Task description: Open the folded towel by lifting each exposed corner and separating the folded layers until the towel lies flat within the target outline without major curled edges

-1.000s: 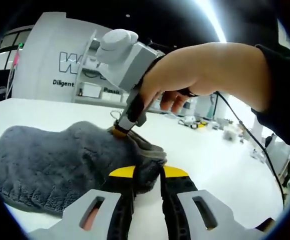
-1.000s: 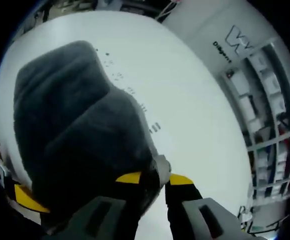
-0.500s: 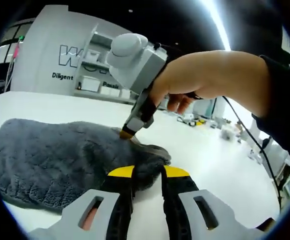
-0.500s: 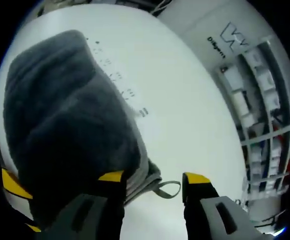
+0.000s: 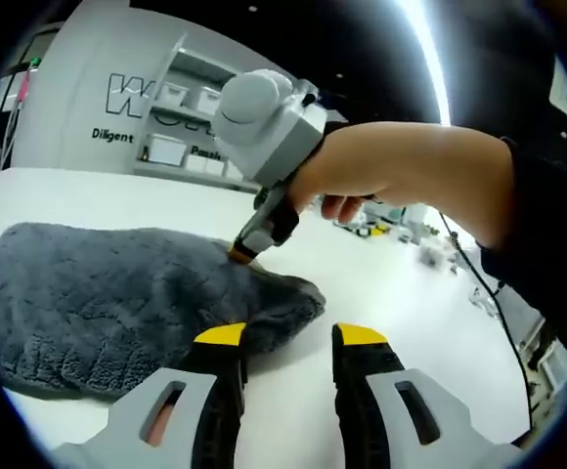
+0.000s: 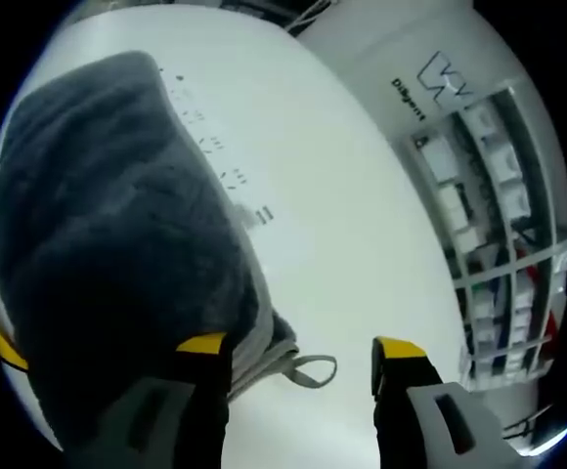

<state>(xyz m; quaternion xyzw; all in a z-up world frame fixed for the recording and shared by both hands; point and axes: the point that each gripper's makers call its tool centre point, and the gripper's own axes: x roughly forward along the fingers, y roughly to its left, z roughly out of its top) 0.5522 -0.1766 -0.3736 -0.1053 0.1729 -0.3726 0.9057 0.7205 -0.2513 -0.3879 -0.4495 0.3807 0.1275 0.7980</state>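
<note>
Your left gripper [image 5: 285,340] and right gripper [image 6: 300,344] both stand with jaws apart, holding nothing. The towel [image 5: 117,293] lies folded on the table [image 5: 391,283]. You're between grabs; next, pinch the corner by its loop [image 6: 308,371] and lift

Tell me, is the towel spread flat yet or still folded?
Still folded. The grey towel shows stacked layers at the corner by its hanging loop, and it sits as a thick mound on the table.
</note>
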